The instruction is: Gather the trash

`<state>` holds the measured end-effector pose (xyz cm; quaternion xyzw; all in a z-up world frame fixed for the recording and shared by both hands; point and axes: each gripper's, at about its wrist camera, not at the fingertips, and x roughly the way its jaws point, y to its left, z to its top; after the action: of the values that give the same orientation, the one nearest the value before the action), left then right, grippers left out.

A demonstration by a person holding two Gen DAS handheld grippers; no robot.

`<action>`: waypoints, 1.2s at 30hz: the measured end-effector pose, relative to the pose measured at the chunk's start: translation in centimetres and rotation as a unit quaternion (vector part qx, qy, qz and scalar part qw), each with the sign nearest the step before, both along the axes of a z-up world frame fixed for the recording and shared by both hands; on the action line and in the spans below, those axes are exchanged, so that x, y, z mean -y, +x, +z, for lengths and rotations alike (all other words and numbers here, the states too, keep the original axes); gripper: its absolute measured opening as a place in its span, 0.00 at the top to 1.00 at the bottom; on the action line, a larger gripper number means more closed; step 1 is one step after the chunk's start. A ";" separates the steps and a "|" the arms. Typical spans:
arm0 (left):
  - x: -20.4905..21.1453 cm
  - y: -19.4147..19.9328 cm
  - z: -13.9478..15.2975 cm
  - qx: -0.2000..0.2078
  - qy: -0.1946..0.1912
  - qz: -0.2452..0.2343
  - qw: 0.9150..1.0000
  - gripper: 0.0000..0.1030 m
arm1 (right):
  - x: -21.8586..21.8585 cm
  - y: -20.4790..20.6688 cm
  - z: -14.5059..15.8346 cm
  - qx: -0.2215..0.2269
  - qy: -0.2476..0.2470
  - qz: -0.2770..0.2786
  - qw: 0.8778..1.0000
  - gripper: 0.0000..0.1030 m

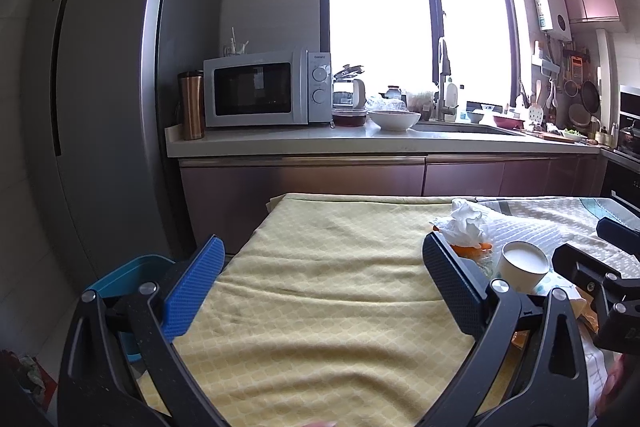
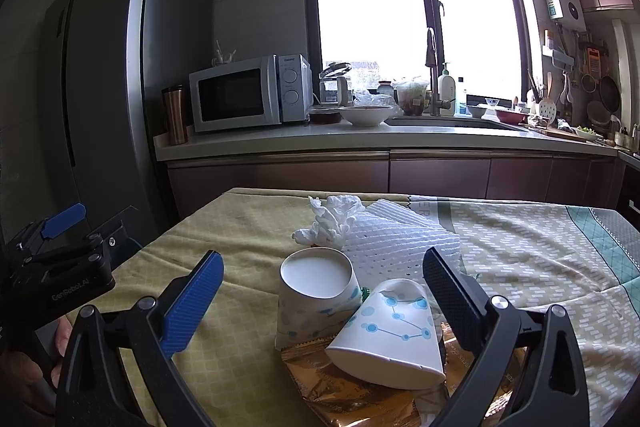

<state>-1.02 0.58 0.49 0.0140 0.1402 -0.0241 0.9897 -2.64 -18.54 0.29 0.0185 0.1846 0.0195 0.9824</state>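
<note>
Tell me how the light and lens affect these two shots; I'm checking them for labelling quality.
Left wrist view: the window is blown out white, the fridge bows from fisheye distortion, and the yellow cloth stays evenly lit. Right wrist view: same glare, darker room, yet the paper cups and gold wrapper remain sharp.

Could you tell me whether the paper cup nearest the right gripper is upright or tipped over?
Tipped over: the paper cup lies on its side on the gold wrapper.

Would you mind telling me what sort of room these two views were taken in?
It looks like a home kitchen. A microwave stands on the counter beside a tall refrigerator, and a sink faucet sits under the window, with pans and utensils hung on the wall at right.
</note>
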 end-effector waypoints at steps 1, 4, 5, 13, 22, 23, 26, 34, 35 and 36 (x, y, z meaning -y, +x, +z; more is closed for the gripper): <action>0.0 -0.1 0.0 0.001 -0.001 0.000 1.000 0.05 | 0.0 0.0 0.0 0.000 0.000 0.000 1.000 0.06; 0.0 -0.1 0.0 0.004 -0.001 0.000 1.000 0.05 | 0.0 0.1 0.0 0.001 0.001 0.000 1.000 0.06; -0.1 0.0 0.0 0.004 -0.001 -0.001 1.000 0.05 | 0.0 0.1 0.1 0.001 0.001 0.000 1.000 0.06; -0.1 -0.2 -0.1 0.008 -0.003 -0.001 1.000 0.05 | 0.0 0.1 0.2 0.004 0.000 -0.001 1.000 0.06; -0.1 -0.2 -0.1 0.009 -0.006 -0.001 1.000 0.05 | 0.0 0.1 0.2 0.003 0.001 -0.001 1.000 0.06; -0.2 -0.2 -0.1 0.009 -0.006 0.000 1.000 0.05 | 0.0 0.1 0.2 0.004 0.001 -0.001 1.000 0.06; -0.2 -0.3 -0.2 0.010 -0.007 0.000 1.000 0.05 | -0.1 0.2 0.2 0.004 0.001 -0.001 1.000 0.06; -0.2 -0.3 -0.2 0.010 -0.008 -0.001 1.000 0.05 | 0.0 0.3 0.0 0.002 0.002 0.000 1.000 0.06; -0.2 -0.4 -0.2 0.009 -0.008 -0.002 1.000 0.05 | 0.1 0.3 0.0 0.002 0.003 0.000 1.000 0.06; -0.2 -0.3 -0.2 0.009 -0.008 -0.001 1.000 0.05 | 0.0 0.3 0.0 0.001 0.003 0.000 1.000 0.06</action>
<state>-1.35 0.82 0.26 0.0060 0.1313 -0.0262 0.9910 -2.35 -18.58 0.26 0.0218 0.1834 0.0202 0.9826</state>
